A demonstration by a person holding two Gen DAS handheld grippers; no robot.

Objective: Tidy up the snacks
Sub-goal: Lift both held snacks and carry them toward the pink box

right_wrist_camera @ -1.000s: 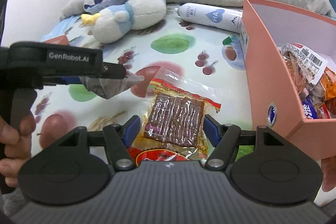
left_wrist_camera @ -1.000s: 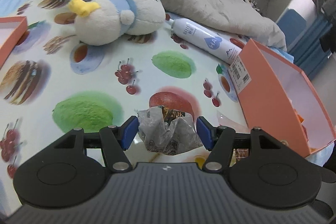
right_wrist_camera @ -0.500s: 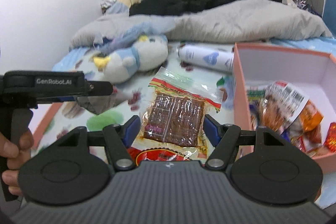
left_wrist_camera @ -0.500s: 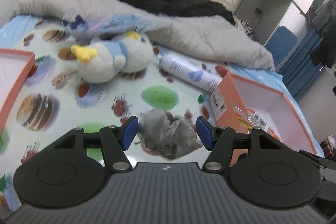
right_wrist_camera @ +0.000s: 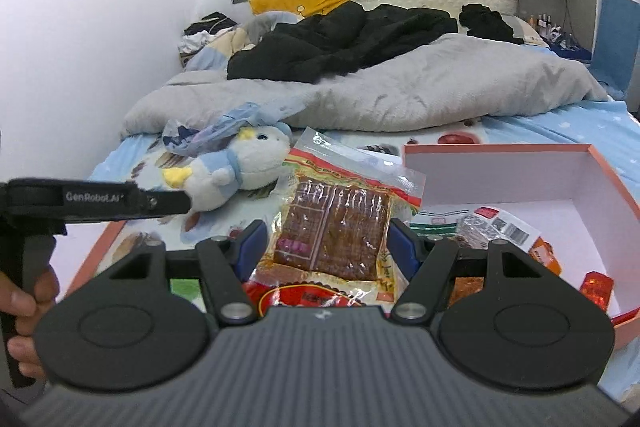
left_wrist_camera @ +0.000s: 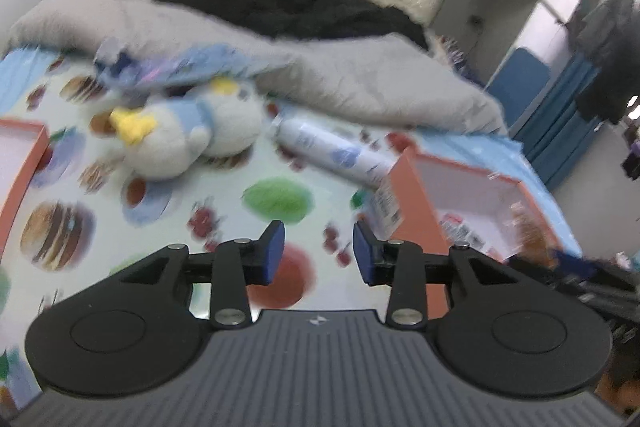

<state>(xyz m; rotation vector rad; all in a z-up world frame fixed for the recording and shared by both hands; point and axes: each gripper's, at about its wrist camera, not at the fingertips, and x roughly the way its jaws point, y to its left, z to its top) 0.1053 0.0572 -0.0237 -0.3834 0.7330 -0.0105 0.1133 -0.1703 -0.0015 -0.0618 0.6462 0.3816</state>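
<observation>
My right gripper [right_wrist_camera: 328,247] is shut on a clear snack packet [right_wrist_camera: 340,227] with a brown slab inside, and holds it up in the air left of the orange box [right_wrist_camera: 600,163]. Several snack packs [right_wrist_camera: 496,227] lie in that box. My left gripper [left_wrist_camera: 318,251] hangs above the fruit-print sheet [left_wrist_camera: 276,195], its jaws closing with nothing between them. In the left wrist view the orange box [left_wrist_camera: 416,195] stands to the right of it. The right wrist view shows the left gripper [right_wrist_camera: 160,203] from the side, with no bag on it.
A plush penguin [left_wrist_camera: 184,139] and a white bottle [left_wrist_camera: 332,155] lie on the sheet, with a grey duvet [right_wrist_camera: 400,91] and black clothes [right_wrist_camera: 340,39] behind. An orange lid [left_wrist_camera: 24,163] sits at the left edge. A hand [right_wrist_camera: 24,307] grips the left tool.
The crumpled grey bag that sat between the left fingers is gone from them, and those jaws have narrowed. Both grippers have risen; the right one carried its packet up beside the box.
</observation>
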